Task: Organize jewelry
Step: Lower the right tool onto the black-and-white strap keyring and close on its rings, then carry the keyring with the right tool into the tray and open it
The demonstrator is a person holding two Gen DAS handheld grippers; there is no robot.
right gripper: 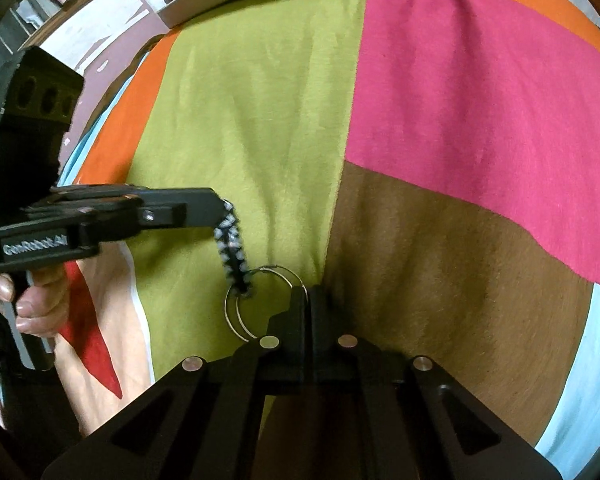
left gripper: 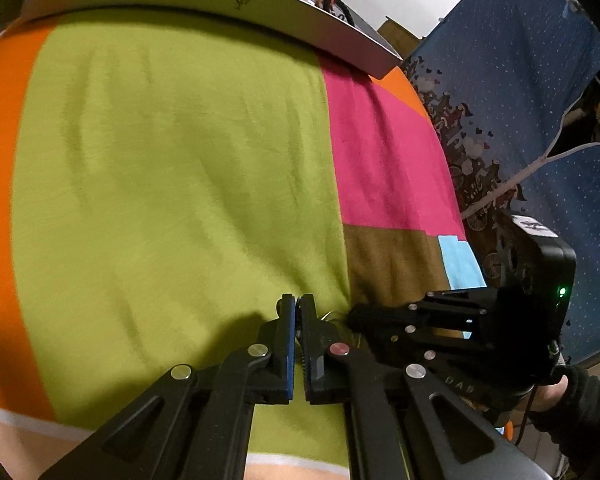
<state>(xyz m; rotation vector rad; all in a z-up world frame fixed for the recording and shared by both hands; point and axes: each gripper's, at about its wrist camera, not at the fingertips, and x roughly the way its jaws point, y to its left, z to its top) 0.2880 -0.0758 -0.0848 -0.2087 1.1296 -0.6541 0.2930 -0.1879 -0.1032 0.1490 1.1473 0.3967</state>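
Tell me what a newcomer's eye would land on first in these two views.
First, the patchwork bedspread of lime green, pink, orange and brown blocks filling both views. Next, the black-and-white braided cord with its two thin silver rings, held low over the green block: the left gripper is shut on the cord's top, the right gripper shut on the rings. A white shallow box sits at the bedspread's far edge.

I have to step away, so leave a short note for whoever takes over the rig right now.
Left gripper: shut on the top of the black-and-grey braided cord.
Right gripper: shut on the metal rings hanging from that cord.
Both hold it over the colourful bedspread.
White tray sits at the far edge, with a red piece already in it.
Left: carry this piece to the tray.
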